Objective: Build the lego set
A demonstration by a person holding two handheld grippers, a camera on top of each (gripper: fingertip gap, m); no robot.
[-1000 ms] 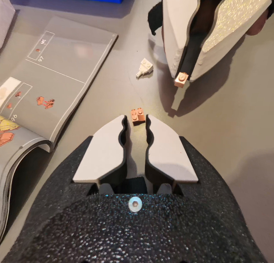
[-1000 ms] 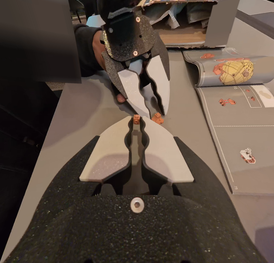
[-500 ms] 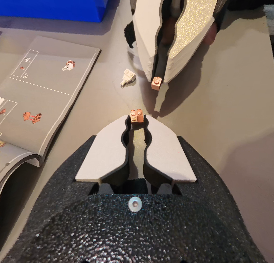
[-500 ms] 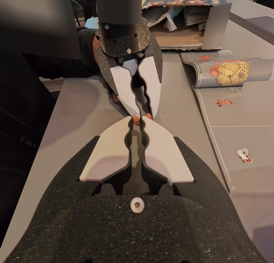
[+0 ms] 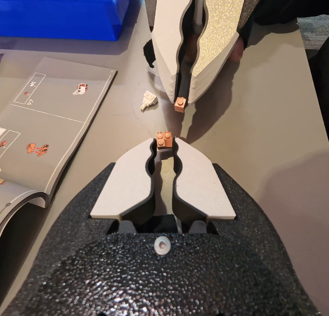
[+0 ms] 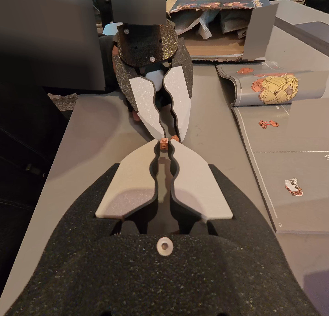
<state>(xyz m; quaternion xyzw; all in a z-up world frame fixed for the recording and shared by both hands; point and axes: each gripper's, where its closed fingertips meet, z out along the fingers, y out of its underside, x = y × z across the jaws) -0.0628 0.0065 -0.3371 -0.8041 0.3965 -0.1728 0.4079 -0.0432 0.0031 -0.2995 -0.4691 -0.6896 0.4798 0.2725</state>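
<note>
Gripping a tan stepped brick right at its tips, the left gripper has both pads pressed on the brick's sides, lifted just clear of the grey table. Facing it, tips nearly meeting, the right gripper is clamped on a smaller tan brick, a one-stud piece with a side stud, also pinched at the very ends of the fingers.

Beside them on the table lies a white piece, loose, just left of the right gripper's tips. Further out sits an open booklet, a blue bin at the far edge, and a torn cardboard box behind.

The risk, as I read it: both bricks are held by slim margins at the fingertips, so any push while they meet could twist one out of its pinch or pop it onto the table. A stray sweep could also knock the white piece away.

Hard to see: the underside of each brick, and how deep the pads bite. From the right wrist, the stepped brick is mostly hidden behind the small one. The hands behind both grippers are barely visible.
</note>
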